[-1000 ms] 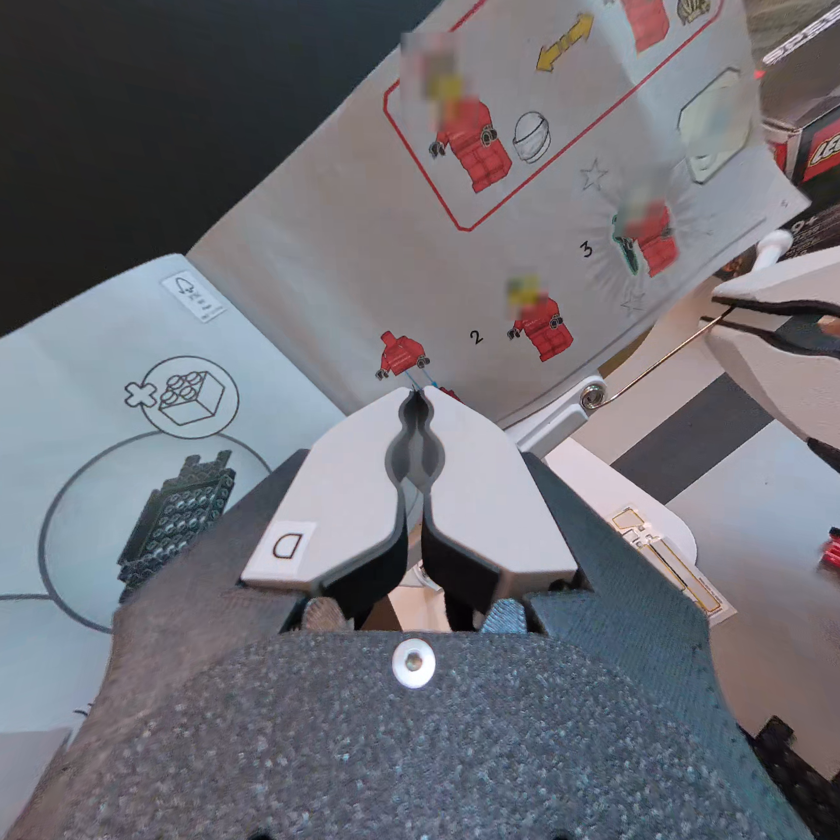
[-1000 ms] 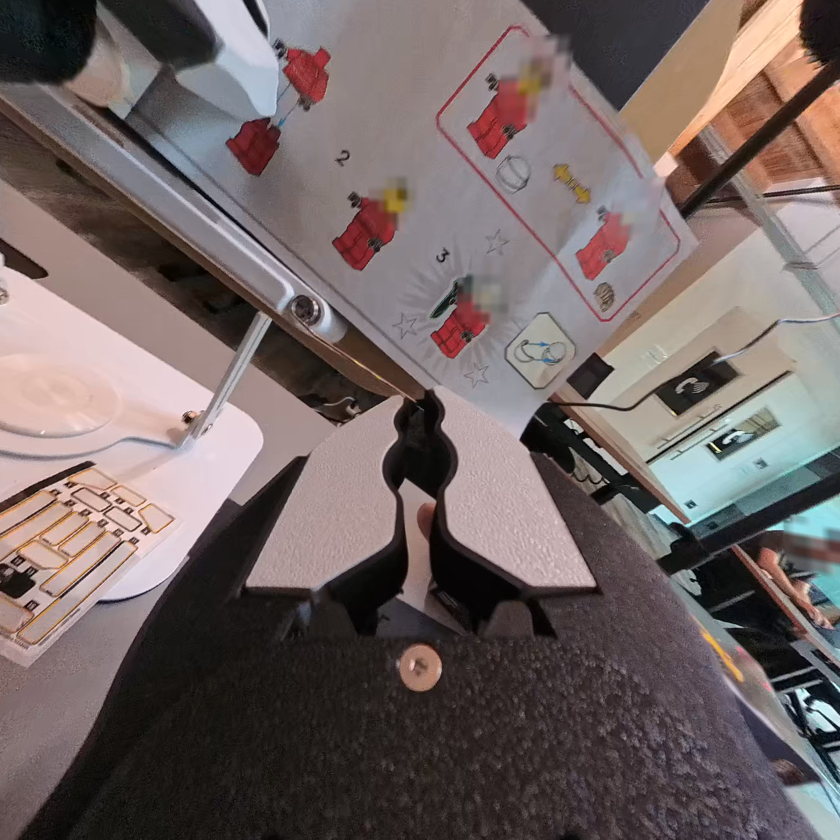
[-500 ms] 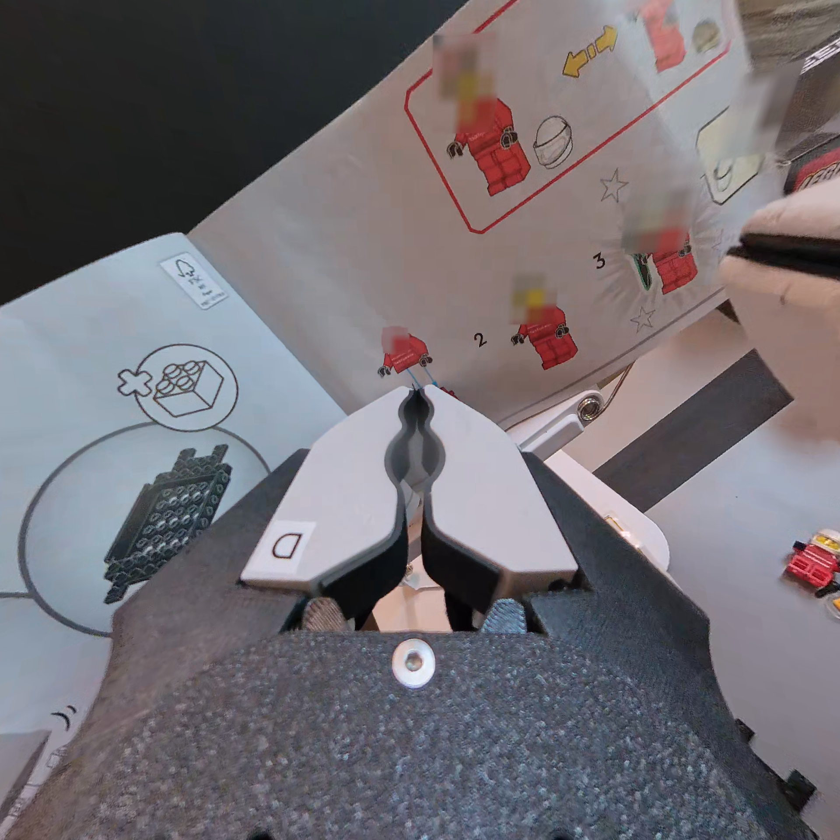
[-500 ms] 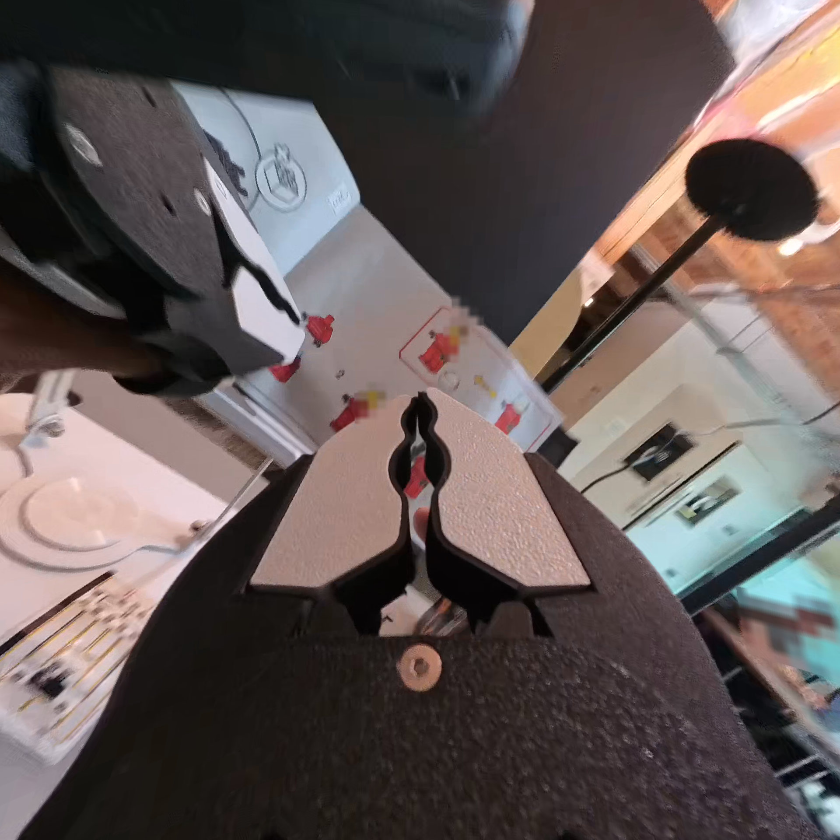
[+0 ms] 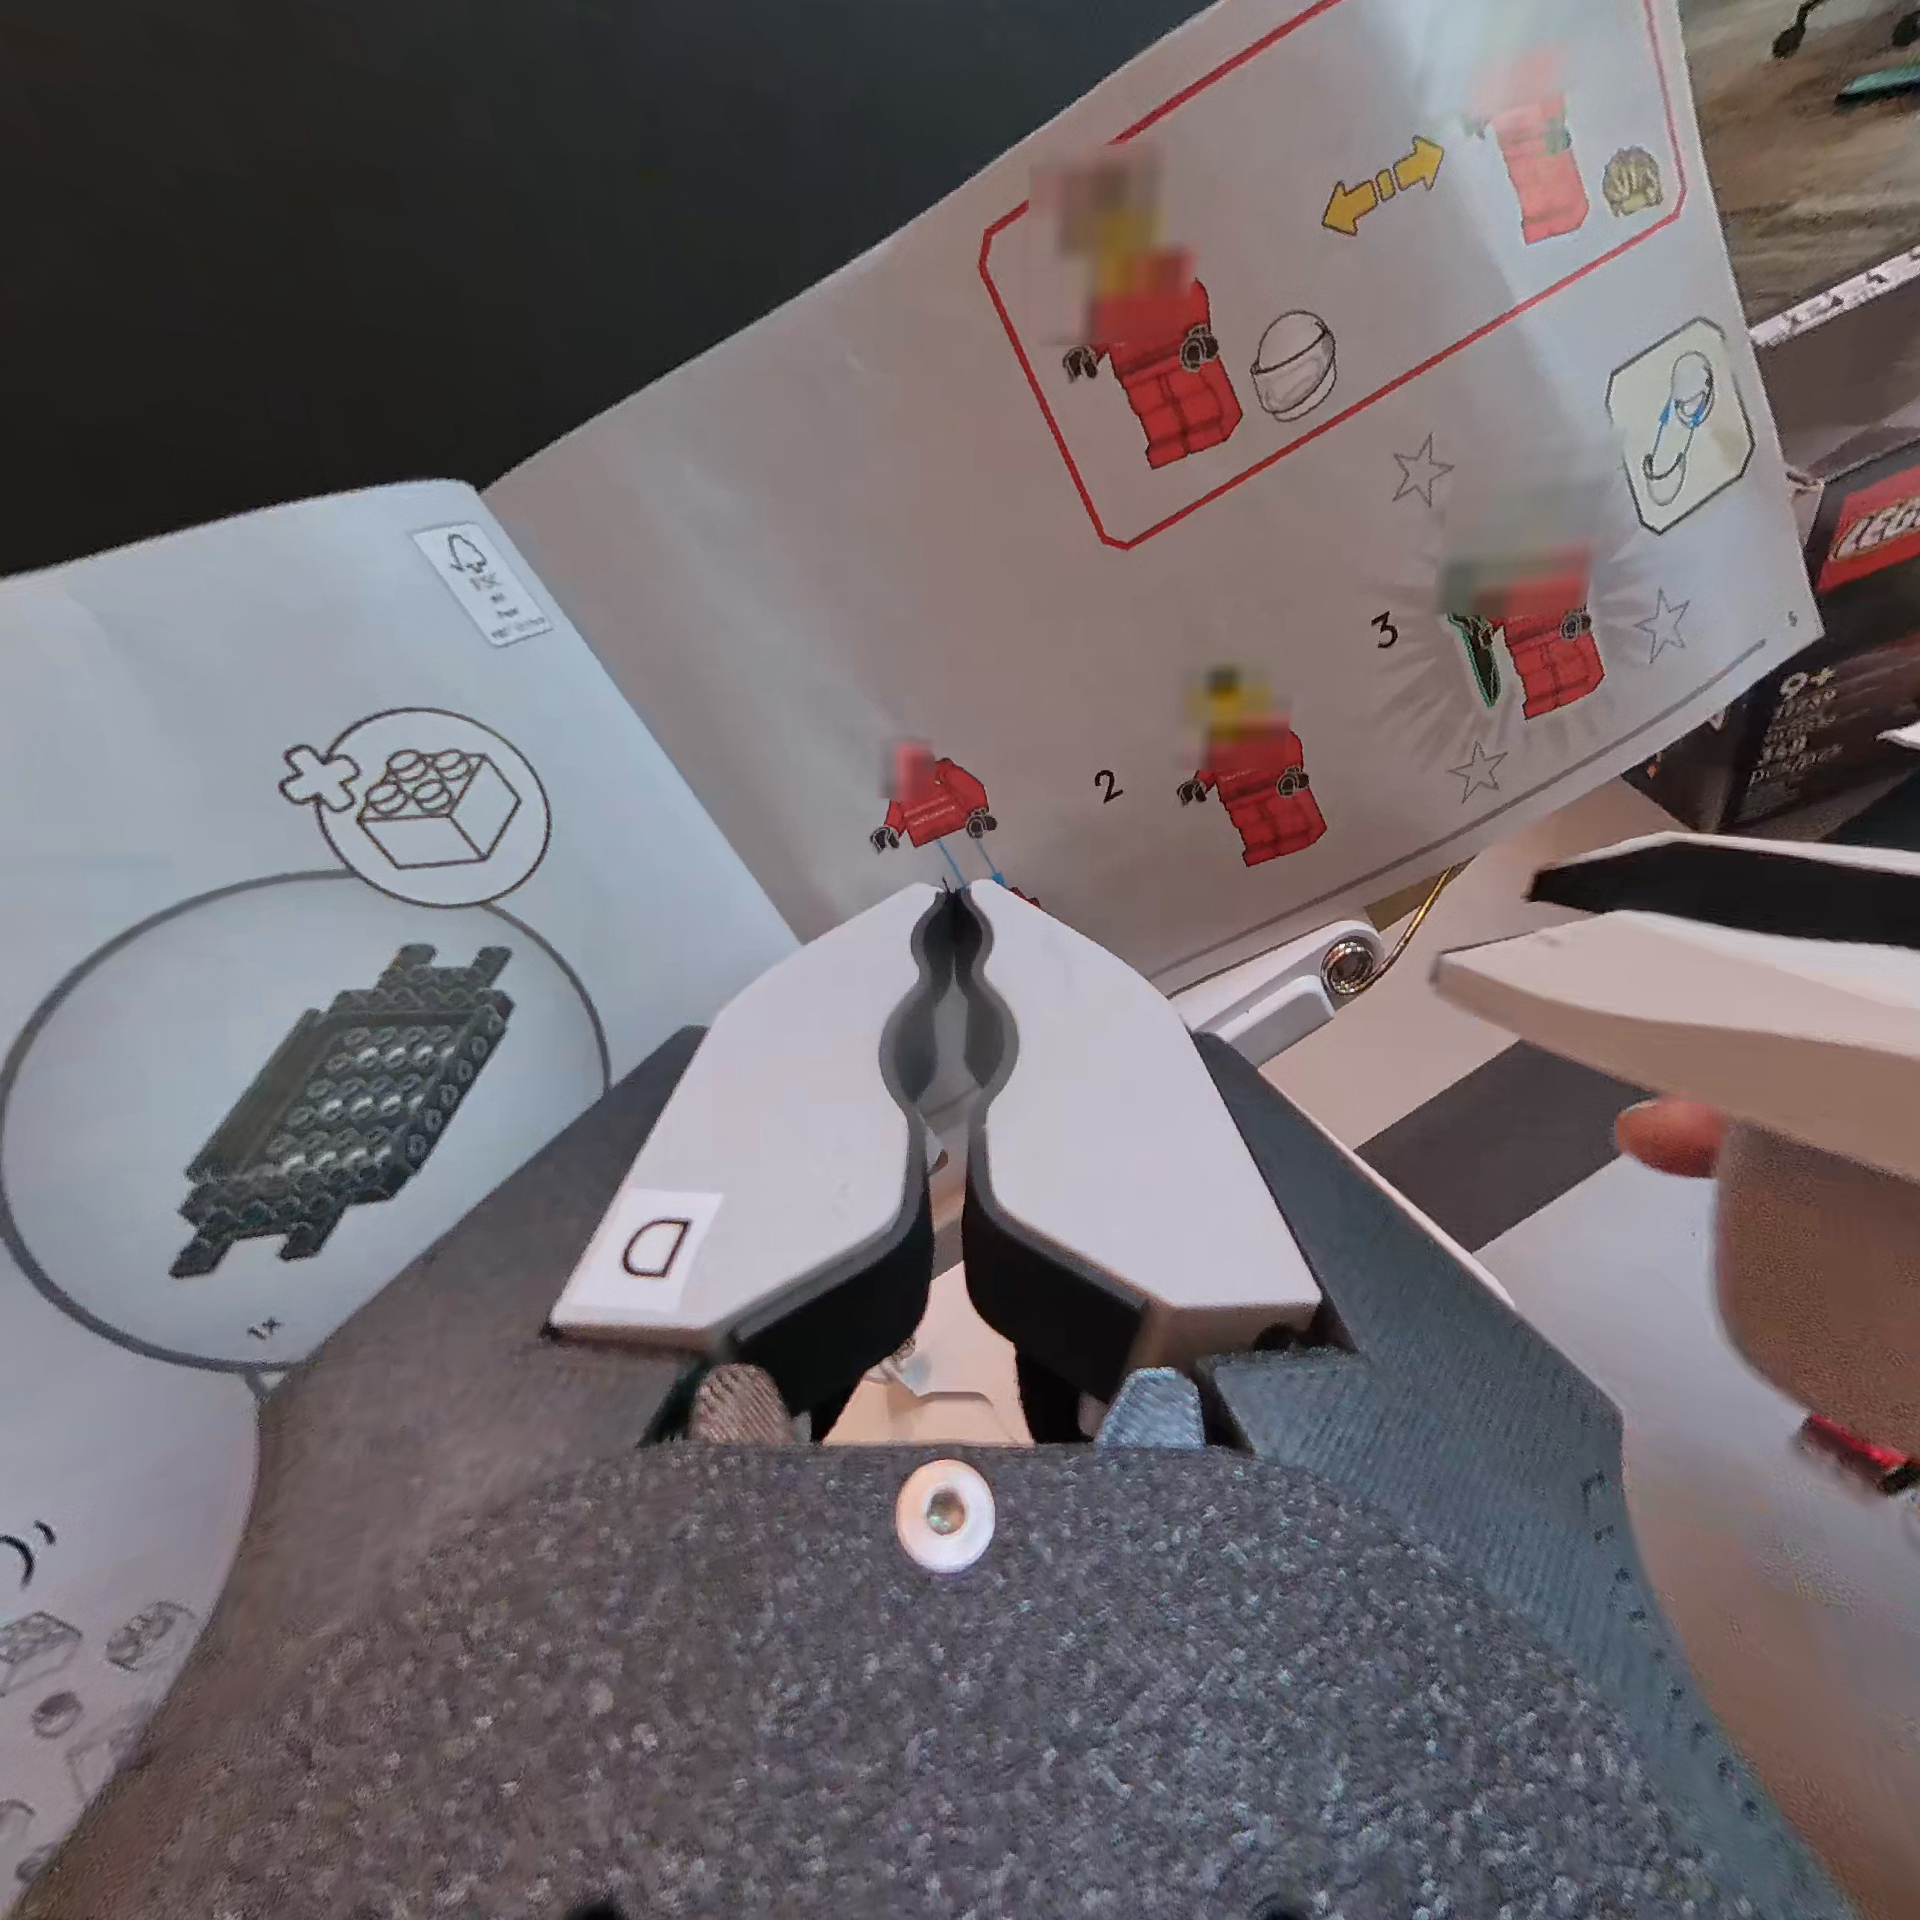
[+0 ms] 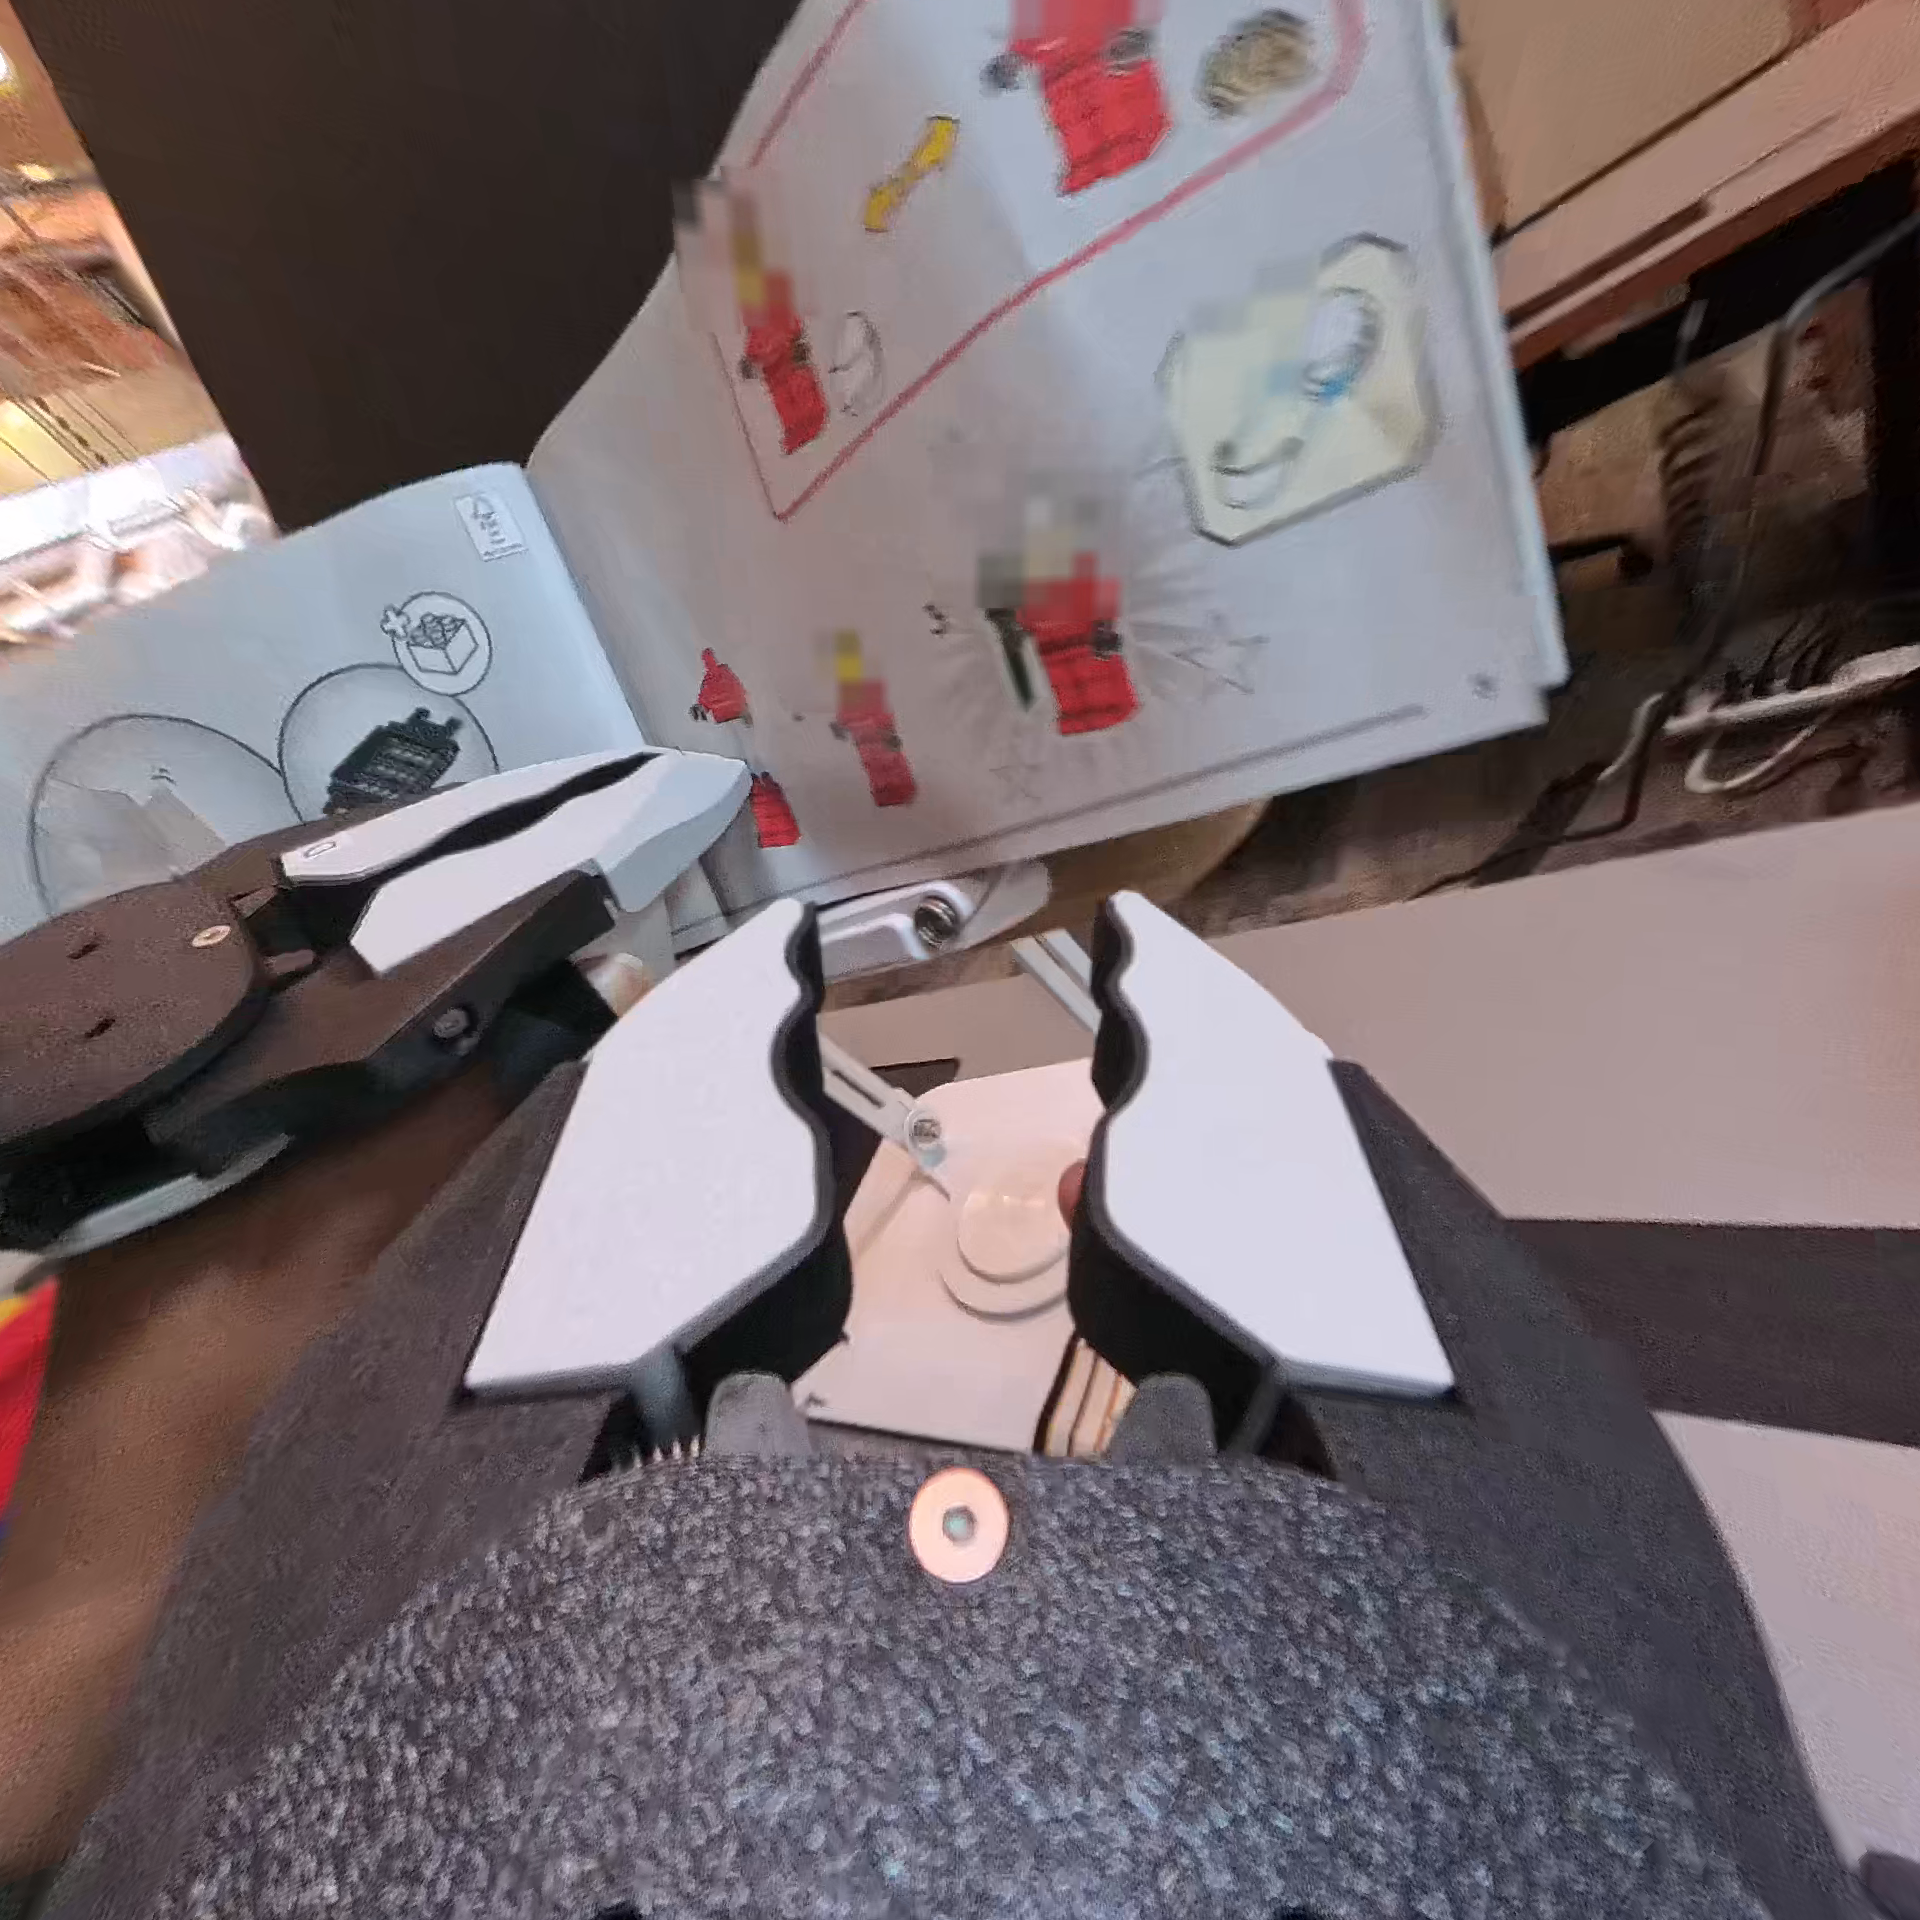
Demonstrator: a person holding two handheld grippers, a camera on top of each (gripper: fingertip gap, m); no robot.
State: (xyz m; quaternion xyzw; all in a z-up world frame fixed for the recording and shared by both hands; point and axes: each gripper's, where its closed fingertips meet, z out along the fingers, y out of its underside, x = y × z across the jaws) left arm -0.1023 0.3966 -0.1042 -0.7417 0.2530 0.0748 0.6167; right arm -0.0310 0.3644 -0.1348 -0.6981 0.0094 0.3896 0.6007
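Booklets: one booklet [image 5: 727, 582] is seen, opened.
Left gripper [image 5: 961, 894]: closed on its lower edge.
Right gripper [image 6: 951, 920]: spread wide, empty.
Surface: pale table [image 6: 1558, 1049].

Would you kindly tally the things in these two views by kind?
Grippers: 2 (left gripper, right gripper)
Instruction booklets: 1 (booklet)
White stands: 1 (stand)
Dark boxes: 1 (box)
Total: 5
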